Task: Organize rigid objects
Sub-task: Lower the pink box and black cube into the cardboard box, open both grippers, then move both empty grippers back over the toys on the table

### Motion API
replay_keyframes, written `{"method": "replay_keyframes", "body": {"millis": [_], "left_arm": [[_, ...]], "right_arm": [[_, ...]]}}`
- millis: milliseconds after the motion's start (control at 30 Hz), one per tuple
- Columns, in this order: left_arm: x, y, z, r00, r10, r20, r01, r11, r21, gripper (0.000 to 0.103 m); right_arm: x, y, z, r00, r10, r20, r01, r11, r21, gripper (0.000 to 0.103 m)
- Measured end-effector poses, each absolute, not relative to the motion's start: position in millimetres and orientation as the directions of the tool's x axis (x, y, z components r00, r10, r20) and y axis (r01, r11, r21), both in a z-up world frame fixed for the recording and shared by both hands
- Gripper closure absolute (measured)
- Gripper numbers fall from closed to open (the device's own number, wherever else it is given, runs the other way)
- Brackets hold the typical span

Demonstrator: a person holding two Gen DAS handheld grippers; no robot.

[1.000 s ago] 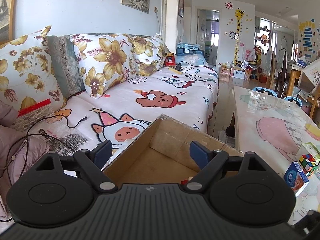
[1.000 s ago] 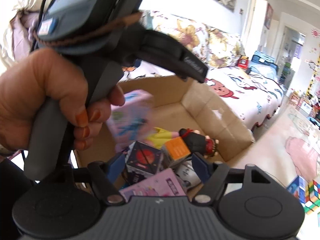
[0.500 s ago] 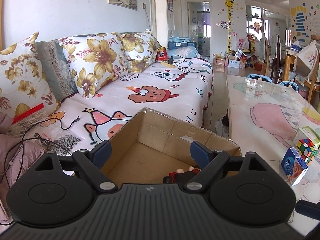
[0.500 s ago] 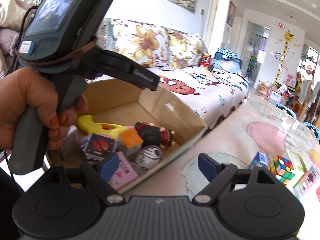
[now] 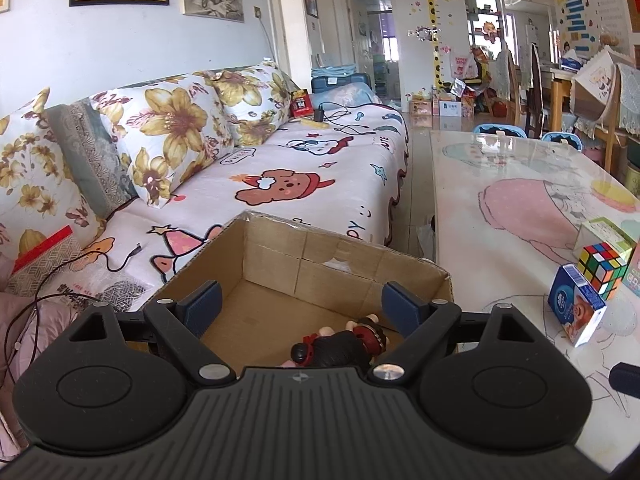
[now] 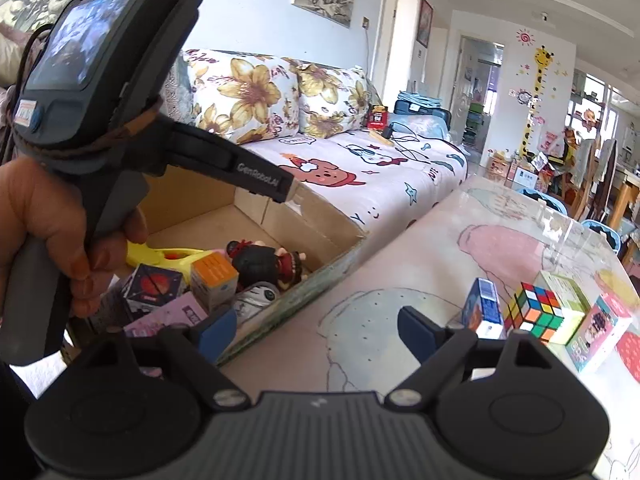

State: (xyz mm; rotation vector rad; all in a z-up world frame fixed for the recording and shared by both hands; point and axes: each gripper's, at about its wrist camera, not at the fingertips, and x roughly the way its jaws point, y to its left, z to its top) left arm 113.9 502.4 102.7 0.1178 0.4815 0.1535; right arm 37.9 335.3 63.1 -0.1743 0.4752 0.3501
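Note:
My left gripper point(image 5: 300, 302) is open over the cardboard box point(image 5: 344, 240), with nothing between its fingers. A dark doll point(image 5: 340, 344) lies in the box just below it. My right gripper point(image 6: 316, 328) hangs over the table edge beside the box point(image 6: 316, 220); its jaws are opening and hold nothing. Inside the box lie the doll point(image 6: 264, 260), an orange-topped carton point(image 6: 214, 280), a dark cube box point(image 6: 154, 286), a yellow toy point(image 6: 168, 256) and a pink box point(image 6: 172, 316). On the table to the right stand a Rubik's cube point(image 6: 534, 310) and a blue carton point(image 6: 484, 308).
A hand point(image 6: 48, 220) grips the left gripper's handle at the left of the right wrist view. A green box point(image 6: 568, 296) and a pink carton point(image 6: 600, 332) stand behind the cube. A sofa point(image 5: 312, 176) with floral cushions lies beyond the box; chairs crowd the table's far end.
The right gripper swung right, from above the box's contents to the table edge, and its jaws widened. The blurred pink box seen earlier now lies in the box. The left view levelled slightly.

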Motion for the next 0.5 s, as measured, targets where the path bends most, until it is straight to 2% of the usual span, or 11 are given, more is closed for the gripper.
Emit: {"method": "replay_keyframes", "body": {"millis": [500], "left_arm": [[116,492,98,0.863,0.129,-0.489,-0.053,0.985,0.167,0.0]], "right_arm": [[43,283,56,0.858,0.207,-0.47,-0.243,0.97,-0.017,0.013]]}}
